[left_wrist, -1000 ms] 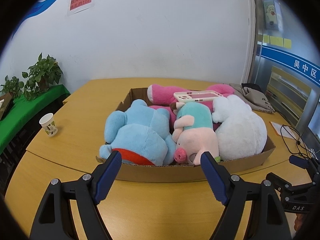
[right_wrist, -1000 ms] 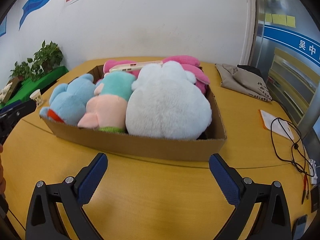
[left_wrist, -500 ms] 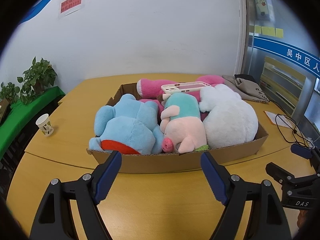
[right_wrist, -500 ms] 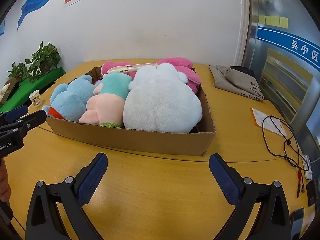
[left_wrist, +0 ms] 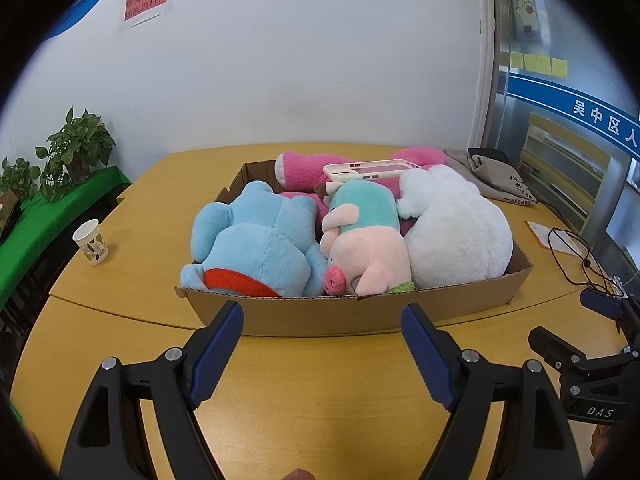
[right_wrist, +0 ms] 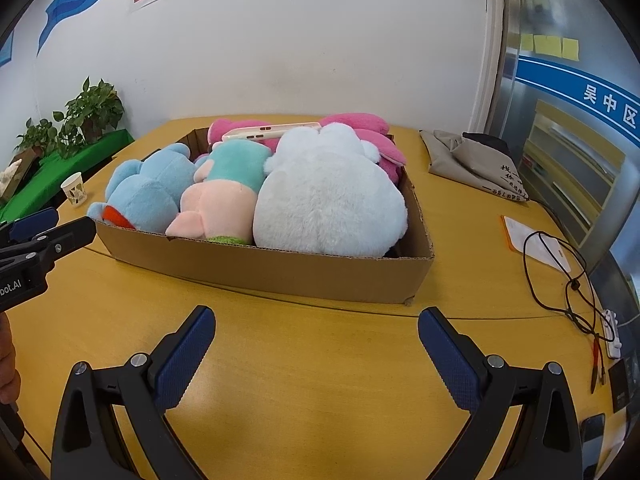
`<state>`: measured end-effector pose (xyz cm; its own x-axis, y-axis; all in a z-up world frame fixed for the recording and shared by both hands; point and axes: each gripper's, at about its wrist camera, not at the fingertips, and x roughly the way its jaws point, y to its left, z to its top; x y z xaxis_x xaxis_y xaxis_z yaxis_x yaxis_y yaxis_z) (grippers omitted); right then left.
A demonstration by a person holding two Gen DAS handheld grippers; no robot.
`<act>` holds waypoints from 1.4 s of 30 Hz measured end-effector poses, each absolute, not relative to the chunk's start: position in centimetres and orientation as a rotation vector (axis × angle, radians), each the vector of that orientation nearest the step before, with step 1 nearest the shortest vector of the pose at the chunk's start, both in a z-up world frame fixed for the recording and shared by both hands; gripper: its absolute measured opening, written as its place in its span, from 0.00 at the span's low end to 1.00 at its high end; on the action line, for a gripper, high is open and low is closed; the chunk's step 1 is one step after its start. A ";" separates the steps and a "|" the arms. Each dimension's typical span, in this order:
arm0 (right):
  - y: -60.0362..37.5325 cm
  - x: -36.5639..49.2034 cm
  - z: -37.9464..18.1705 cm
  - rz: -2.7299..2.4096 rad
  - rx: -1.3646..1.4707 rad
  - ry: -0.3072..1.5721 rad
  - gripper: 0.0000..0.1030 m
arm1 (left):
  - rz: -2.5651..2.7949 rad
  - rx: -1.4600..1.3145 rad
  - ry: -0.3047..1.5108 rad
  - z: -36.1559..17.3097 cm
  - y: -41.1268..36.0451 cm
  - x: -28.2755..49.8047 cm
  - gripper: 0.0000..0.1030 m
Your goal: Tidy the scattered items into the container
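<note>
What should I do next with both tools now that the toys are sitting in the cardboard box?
Probably just draw both tools back and stop. The blue plush, pig plush, white plush, pink plush and the phone case on top all lie inside the cardboard box. The left tool and right tool are open and hold nothing.

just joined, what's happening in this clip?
A person holds a claw in each hand over a wooden table. Both the left claw and the right claw are open and hold nothing. The cardboard box in front of them is already packed with a blue plush, a pig plush, a white plush and a pink plush, with a phone case lying on top. A paper cup and a grey bag sit outside the box.
</note>
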<state>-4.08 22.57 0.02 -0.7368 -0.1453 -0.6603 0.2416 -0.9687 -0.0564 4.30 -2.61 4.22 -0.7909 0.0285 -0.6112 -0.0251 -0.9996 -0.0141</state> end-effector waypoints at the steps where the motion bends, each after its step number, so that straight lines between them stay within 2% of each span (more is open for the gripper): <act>1: 22.6 -4.0 0.0 -2.744 1.026 0.203 1.00 | 2.945 -1.007 -0.004 4.2 -2.6 4.3 0.79; 42: 22.5 -3.6 -0.4 -2.736 1.050 0.219 1.00 | 2.915 -1.044 0.052 3.1 -1.1 4.7 0.79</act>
<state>-3.60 22.48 -0.35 -0.7266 -0.1352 -0.6736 0.2404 -0.9685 -0.0650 4.74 -1.13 3.11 -0.7716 0.0310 -0.6353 -0.0536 -0.9984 0.0163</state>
